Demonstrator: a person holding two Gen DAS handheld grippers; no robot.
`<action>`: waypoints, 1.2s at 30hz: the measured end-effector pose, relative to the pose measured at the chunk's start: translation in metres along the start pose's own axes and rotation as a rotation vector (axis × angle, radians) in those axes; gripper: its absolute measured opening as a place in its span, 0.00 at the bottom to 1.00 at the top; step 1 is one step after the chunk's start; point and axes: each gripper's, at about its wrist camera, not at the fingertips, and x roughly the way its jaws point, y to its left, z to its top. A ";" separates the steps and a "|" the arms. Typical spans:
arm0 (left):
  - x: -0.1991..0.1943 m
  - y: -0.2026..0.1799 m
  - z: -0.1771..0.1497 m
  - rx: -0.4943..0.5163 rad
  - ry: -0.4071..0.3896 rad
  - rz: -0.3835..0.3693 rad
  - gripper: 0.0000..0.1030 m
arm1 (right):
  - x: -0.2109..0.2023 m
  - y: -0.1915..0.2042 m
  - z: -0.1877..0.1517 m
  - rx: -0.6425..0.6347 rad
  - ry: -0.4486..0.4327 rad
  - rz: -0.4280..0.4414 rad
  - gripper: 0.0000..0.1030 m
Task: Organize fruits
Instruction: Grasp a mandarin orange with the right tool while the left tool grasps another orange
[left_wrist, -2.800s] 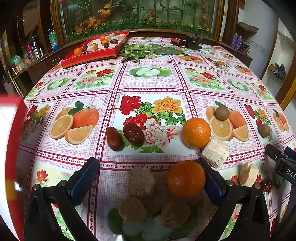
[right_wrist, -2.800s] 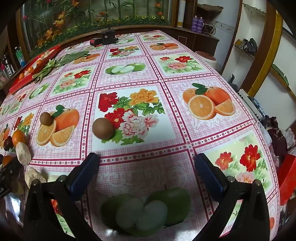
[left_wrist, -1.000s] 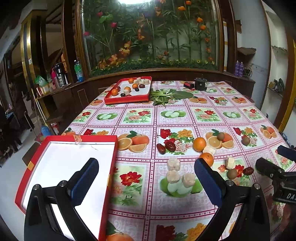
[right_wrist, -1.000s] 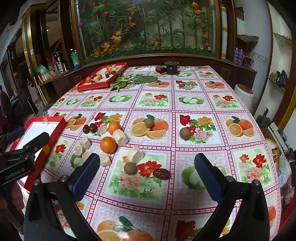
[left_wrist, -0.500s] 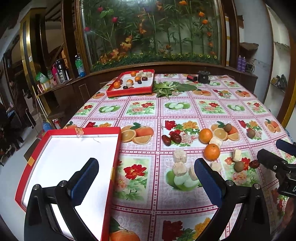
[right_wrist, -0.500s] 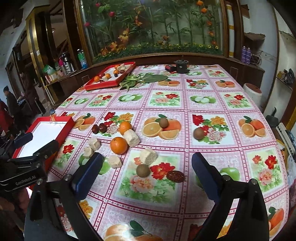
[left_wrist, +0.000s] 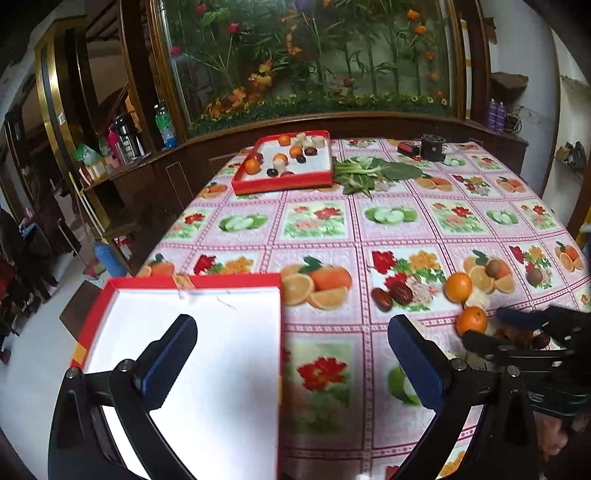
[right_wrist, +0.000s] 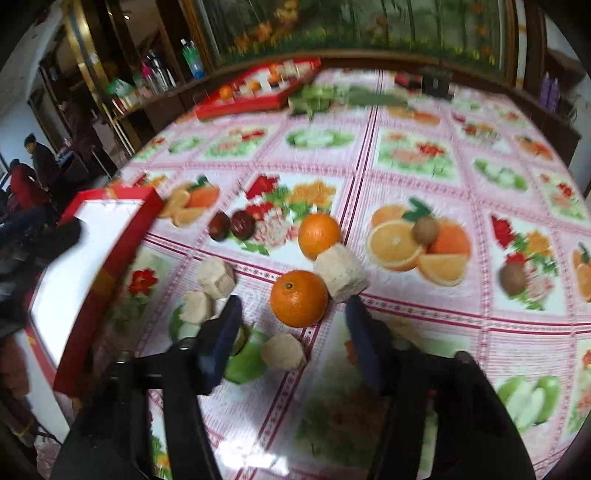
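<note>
The near orange (right_wrist: 298, 298) lies on the flowered tablecloth just ahead of my right gripper (right_wrist: 293, 326), which is open with a fingertip on either side of it and not touching. A second orange (right_wrist: 318, 235) sits behind, next to a beige chunk (right_wrist: 341, 273). Two dark dates (right_wrist: 231, 224) and two kiwis (right_wrist: 424, 229) lie further out. My left gripper (left_wrist: 291, 354) is open and holds nothing. It hangs over the right edge of the near red tray (left_wrist: 192, 282), whose white inside holds nothing. The right gripper (left_wrist: 517, 328) shows at the right, by the oranges (left_wrist: 472, 320).
A far red tray (left_wrist: 280, 182) holding several fruits stands at the table's back, with green leaves (left_wrist: 369, 171) beside it. More beige chunks (right_wrist: 216, 275) lie left of the near orange. People stand in the room at far left (right_wrist: 33, 162). The table edge runs behind the near tray.
My right gripper has dropped low to the table, come up to the near orange, and its fingers stand closer together. My left gripper has shifted left towards the near tray.
</note>
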 end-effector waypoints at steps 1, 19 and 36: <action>0.000 0.002 0.002 0.002 -0.003 -0.004 0.99 | 0.006 0.000 0.000 0.011 0.017 0.005 0.49; 0.081 -0.100 0.045 0.163 0.162 -0.253 0.99 | -0.058 -0.083 0.001 0.208 -0.314 0.072 0.34; 0.113 -0.147 0.044 0.158 0.271 -0.413 0.68 | -0.071 -0.114 -0.003 0.346 -0.363 0.111 0.34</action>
